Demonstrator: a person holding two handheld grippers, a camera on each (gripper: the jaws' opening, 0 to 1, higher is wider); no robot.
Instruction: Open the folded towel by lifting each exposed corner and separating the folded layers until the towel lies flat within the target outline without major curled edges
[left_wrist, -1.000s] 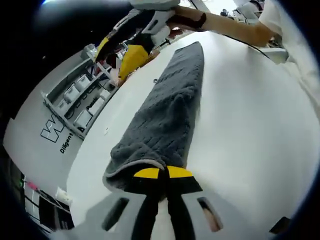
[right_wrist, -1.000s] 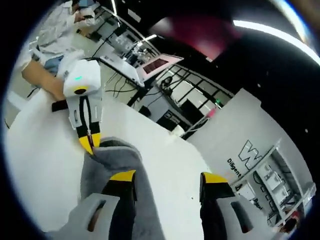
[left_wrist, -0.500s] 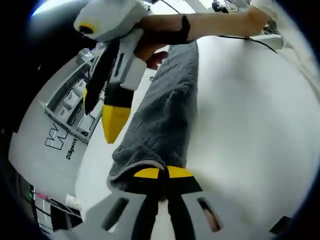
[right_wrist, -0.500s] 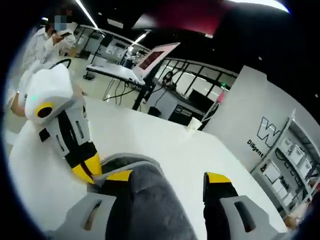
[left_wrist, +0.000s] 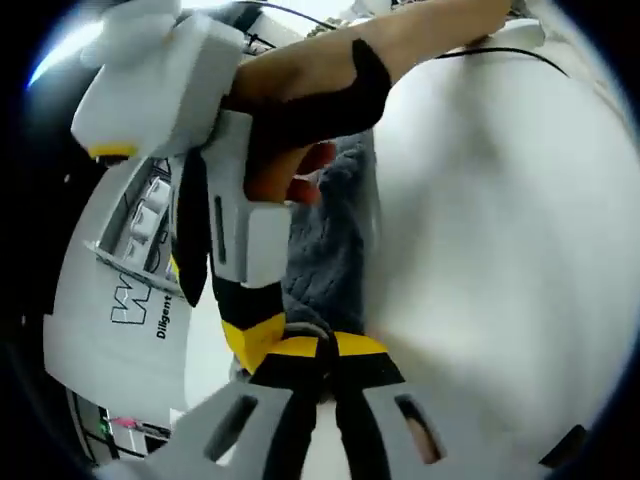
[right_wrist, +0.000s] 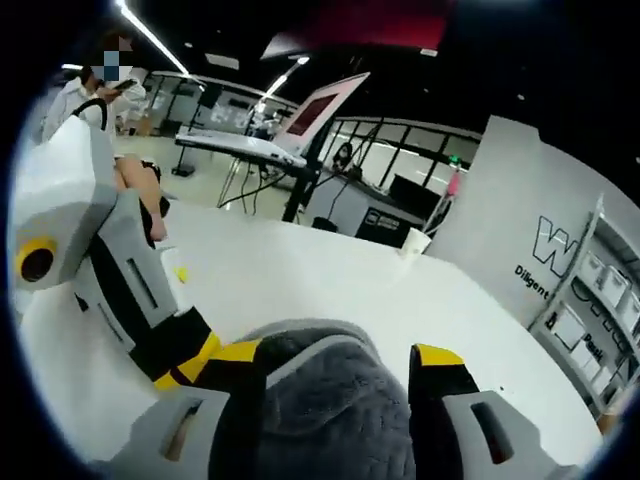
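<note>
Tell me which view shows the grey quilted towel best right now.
The right gripper view: the grey quilted towel bulges between the right tongs, folded edge and texture clear. In the left gripper view the towel is a narrow strip on the white table, mostly covered by the right tongs and the hand.

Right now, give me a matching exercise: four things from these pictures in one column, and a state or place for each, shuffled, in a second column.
1. left gripper
2. right gripper
3. folded grey towel
4. white paper cup

A. stands upright at the white table's far edge
B. jaws open, the towel between them
C. jaws shut on the towel's end
D. lies on the white table

Pairs: 1-C, 2-B, 3-D, 4-A
</note>
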